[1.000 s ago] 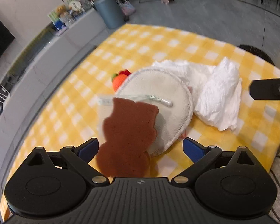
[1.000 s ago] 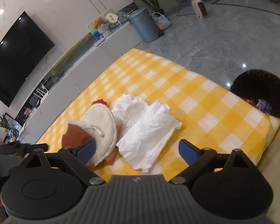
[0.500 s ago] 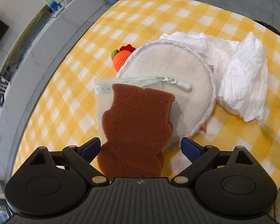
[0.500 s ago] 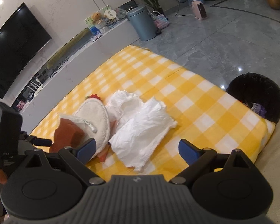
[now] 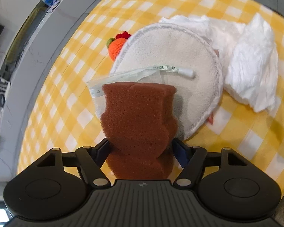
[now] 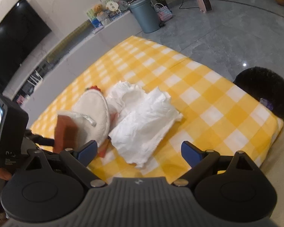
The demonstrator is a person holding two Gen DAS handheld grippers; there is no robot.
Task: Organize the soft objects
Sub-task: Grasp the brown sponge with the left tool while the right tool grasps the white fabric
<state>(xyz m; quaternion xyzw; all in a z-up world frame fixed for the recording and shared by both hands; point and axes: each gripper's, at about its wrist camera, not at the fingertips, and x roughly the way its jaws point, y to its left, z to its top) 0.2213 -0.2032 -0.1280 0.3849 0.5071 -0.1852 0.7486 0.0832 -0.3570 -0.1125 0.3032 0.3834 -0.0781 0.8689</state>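
My left gripper (image 5: pixel 140 148) is shut on a brown bear-shaped sponge (image 5: pixel 140 117), pinched at its waist; the sponge also shows in the right wrist view (image 6: pixel 66 130). Past it lies a round cream pad (image 5: pixel 172 56) with a white mesh pouch (image 5: pixel 126 75) on it, an orange knitted toy (image 5: pixel 116 46) behind it and crumpled white cloths (image 5: pixel 251 64) to its right. My right gripper (image 6: pixel 139 150) is open and empty, above the front of the white cloths (image 6: pixel 145 124). The pad (image 6: pixel 94 111) is left of them.
Everything lies on a yellow-and-white checked cloth (image 6: pixel 208 102). A black round basket (image 6: pixel 265 92) stands on the floor past its right edge. A white bench (image 6: pixel 104 37) with small items and a blue bin (image 6: pixel 144 15) stand behind. A TV (image 6: pixel 15 43) hangs on the wall.
My left gripper has closed its fingers onto the brown sponge and moved in lower over the table. My right gripper has stayed open, nearly still.
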